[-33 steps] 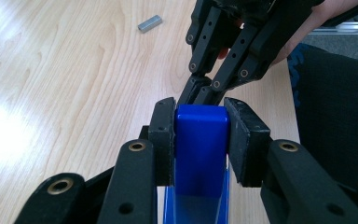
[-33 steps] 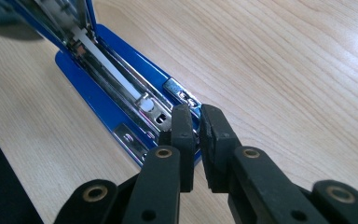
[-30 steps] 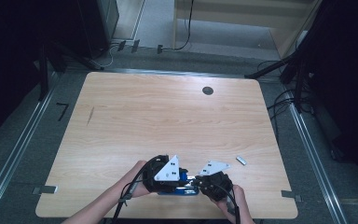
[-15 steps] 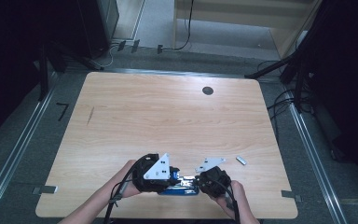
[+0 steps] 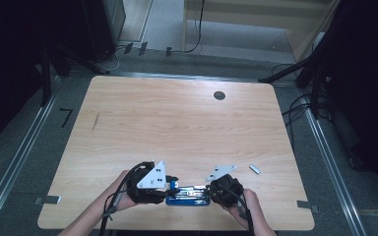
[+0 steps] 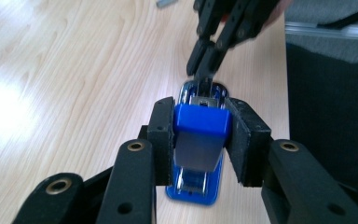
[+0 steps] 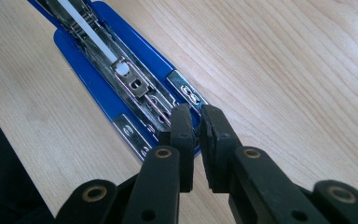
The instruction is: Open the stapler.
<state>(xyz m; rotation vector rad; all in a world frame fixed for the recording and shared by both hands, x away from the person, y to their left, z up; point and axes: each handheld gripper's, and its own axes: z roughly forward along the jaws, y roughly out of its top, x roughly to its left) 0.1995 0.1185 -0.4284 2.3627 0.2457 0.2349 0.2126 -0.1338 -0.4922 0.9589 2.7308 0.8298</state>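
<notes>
Stapler [image 5: 187, 194] lies open at the bench's [image 5: 177, 128] near edge; left claw [image 6: 200, 135] grips its blue top, right claw [image 7: 195, 128] pinches its metal end; refill strip [image 5: 254, 168] waits unused.

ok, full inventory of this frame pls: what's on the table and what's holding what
blue plastic-and-metal stapler: 1, blue with chrome magazine, opened flat at the table's near edge between the grippers
small silver-grey metal strip: 1, lying on the table right of the stapler
round dark grommet: 1, far right part of the tabletop
light wooden table: 1, pale wood grain
left gripper: 1, black, shut on the stapler's blue top arm
right gripper: 1, black, jaws nearly together at the stapler's end
hands: 2, at the near edge
</notes>
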